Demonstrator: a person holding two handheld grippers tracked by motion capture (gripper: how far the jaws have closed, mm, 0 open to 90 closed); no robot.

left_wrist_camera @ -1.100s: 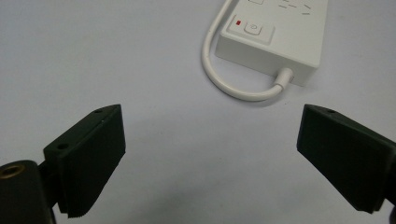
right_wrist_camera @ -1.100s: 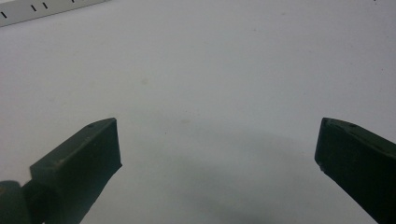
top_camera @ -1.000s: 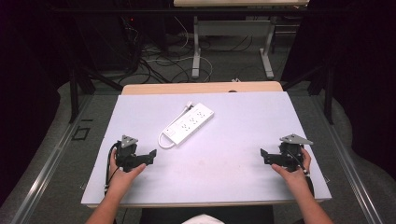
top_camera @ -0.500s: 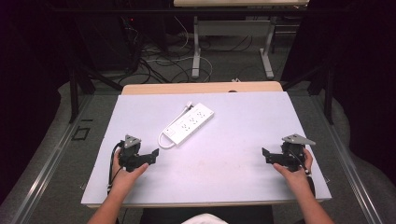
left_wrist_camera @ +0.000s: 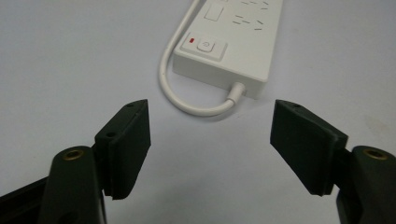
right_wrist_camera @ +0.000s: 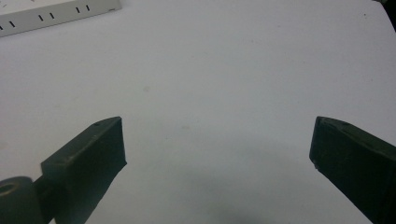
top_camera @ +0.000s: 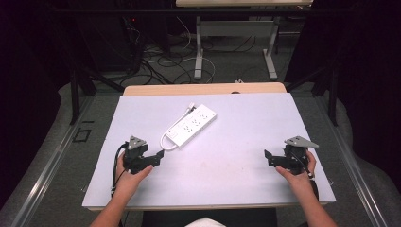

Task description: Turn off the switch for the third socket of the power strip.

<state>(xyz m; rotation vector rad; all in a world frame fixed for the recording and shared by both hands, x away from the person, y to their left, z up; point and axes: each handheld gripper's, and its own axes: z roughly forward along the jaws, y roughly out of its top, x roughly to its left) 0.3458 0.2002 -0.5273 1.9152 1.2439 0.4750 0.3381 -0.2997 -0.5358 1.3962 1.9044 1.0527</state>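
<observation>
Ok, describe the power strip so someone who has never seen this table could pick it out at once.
On the white table, look just left of centre, toward the far edge: the power strip lies flat and slanted. It is a long white block with rows of sockets, a switch with a red light at its near end, and a white cord looping from that end.

Bright, even light on the white table [top_camera: 246, 142] — dark surroundings, soft shadows, close-ups slightly blurred.

Glossy white plastic power strip [left_wrist_camera: 231, 51], smooth matt white table [top_camera: 236, 142]
</observation>
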